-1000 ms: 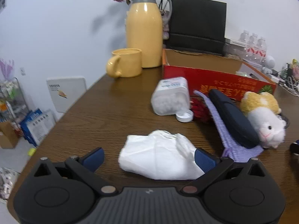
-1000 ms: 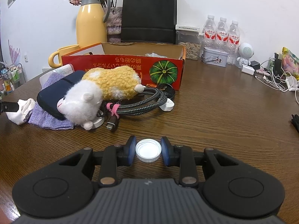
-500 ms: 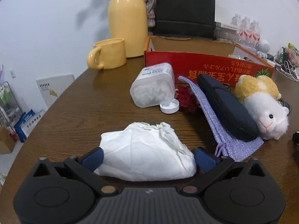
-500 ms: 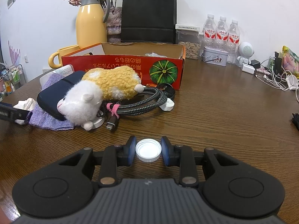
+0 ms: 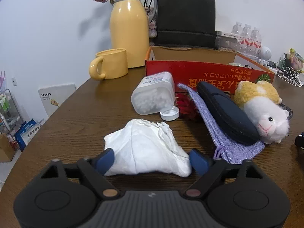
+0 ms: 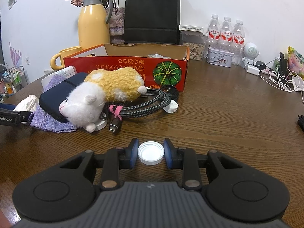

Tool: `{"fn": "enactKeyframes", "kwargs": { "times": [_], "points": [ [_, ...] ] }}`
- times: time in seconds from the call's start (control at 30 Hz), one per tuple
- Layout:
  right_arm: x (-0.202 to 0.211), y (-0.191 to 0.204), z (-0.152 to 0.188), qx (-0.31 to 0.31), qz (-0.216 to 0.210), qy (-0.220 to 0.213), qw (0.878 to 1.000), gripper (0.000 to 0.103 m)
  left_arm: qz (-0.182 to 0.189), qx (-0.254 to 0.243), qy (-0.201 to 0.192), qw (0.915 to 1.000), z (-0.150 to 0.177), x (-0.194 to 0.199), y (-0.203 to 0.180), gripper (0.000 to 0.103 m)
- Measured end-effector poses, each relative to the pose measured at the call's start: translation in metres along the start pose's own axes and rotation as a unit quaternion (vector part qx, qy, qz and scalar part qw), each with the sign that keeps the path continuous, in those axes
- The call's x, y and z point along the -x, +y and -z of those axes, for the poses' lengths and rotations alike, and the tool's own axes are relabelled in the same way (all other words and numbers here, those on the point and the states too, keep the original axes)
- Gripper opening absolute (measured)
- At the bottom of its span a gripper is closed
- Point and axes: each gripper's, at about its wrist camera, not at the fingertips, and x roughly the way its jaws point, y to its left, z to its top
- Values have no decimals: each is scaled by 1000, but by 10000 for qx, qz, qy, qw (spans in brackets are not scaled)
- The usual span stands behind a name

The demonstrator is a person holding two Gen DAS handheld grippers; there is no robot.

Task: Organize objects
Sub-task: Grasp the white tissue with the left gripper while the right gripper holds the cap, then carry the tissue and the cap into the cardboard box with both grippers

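The left gripper [image 5: 151, 159] has its blue-padded jaws closing around a crumpled white paper tissue [image 5: 146, 150] lying near on the brown wooden table [image 5: 79, 114]; the left pad presses its edge, the right pad sits just beside it. Farther off lie a clear plastic cotton-swab jar [image 5: 153, 96] on its side and a red cardboard box [image 5: 209, 76]. The right gripper [image 6: 151, 153] is clamped on a round white plastic bottle cap [image 6: 151, 153] near the table's front, right of a yellow-and-white plush toy [image 6: 102, 96].
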Motion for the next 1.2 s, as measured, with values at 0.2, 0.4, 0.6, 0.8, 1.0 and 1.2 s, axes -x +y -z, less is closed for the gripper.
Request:
{"fn": "enactKeyframes", "kwargs": {
  "times": [0.2, 0.4, 0.6, 0.8, 1.0, 1.2],
  "points": [
    [1, 0, 0, 12, -10, -23, 10000, 29, -124, -124, -242, 9996, 4, 8, -2, 53],
    [5, 2, -4, 79, -37, -201, 9998, 29, -20, -142, -470, 9988, 2, 19, 4, 35],
    [8, 6, -15, 135, -118, -343, 9993, 29, -142, -265, -863, 9958, -11, 38, 3, 34],
    [10, 13, -45, 164, -186, -729, 9970, 29, -67, -343, -1310, 9908, -44, 48, -7, 34],
    [4, 18, -86, 190, -225, -1114, 9933, 29, 206, -374, -1570, 9867, -85, 45, -28, 35],
    [-15, 23, -127, 196, -214, -1357, 9903, 29, 379, -403, -1695, 9840, -126, 25, -50, 35]
  ]
}}
